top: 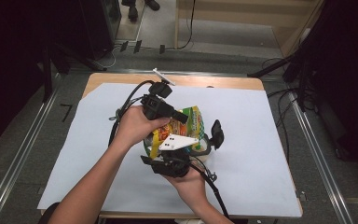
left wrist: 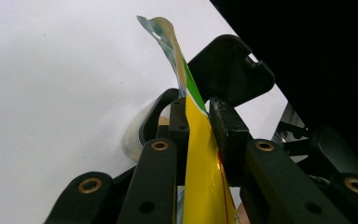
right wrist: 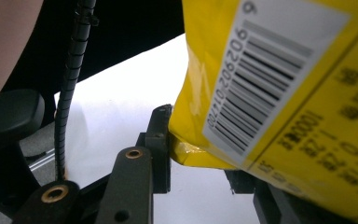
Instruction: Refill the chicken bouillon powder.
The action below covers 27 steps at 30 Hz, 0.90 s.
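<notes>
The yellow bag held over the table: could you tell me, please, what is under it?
Under the bag sits a clear container on the white sheet; its black lid stands open alongside. The bag and both claws cover most of the container, so its contents cannot be seen.

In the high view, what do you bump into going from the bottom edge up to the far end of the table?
Right hand → right gripper → yellow snack bag → left gripper → bare white sheet → wooden table edge.
</notes>
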Each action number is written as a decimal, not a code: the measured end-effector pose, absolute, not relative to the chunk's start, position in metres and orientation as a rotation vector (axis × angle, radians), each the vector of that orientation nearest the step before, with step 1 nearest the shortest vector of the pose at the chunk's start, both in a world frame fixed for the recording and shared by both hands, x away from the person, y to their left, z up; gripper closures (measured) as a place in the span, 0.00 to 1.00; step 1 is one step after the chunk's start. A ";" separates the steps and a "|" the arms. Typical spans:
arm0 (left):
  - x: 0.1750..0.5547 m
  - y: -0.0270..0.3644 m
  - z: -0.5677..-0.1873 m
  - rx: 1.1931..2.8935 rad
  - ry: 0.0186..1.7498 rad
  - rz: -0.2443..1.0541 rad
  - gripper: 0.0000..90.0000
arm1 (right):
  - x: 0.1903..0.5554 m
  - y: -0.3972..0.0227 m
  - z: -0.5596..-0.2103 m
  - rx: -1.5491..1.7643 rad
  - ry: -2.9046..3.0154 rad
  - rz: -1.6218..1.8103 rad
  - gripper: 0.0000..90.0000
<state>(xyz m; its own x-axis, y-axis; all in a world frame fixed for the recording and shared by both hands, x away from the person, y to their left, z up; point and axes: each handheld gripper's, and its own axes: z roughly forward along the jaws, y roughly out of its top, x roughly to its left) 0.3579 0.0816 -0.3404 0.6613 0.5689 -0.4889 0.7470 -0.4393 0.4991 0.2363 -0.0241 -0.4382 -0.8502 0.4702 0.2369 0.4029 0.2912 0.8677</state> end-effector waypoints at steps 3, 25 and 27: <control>0.357 0.081 -0.340 2.172 1.013 -0.313 0.89 | 0.238 -0.024 -0.439 0.841 2.473 1.631 0.76; 0.358 0.081 -0.339 2.179 1.020 -0.299 0.89 | 0.240 -0.023 -0.439 0.842 2.476 1.642 0.76; 0.358 0.081 -0.339 2.180 1.020 -0.299 0.89 | 0.240 -0.023 -0.439 0.843 2.477 1.640 0.76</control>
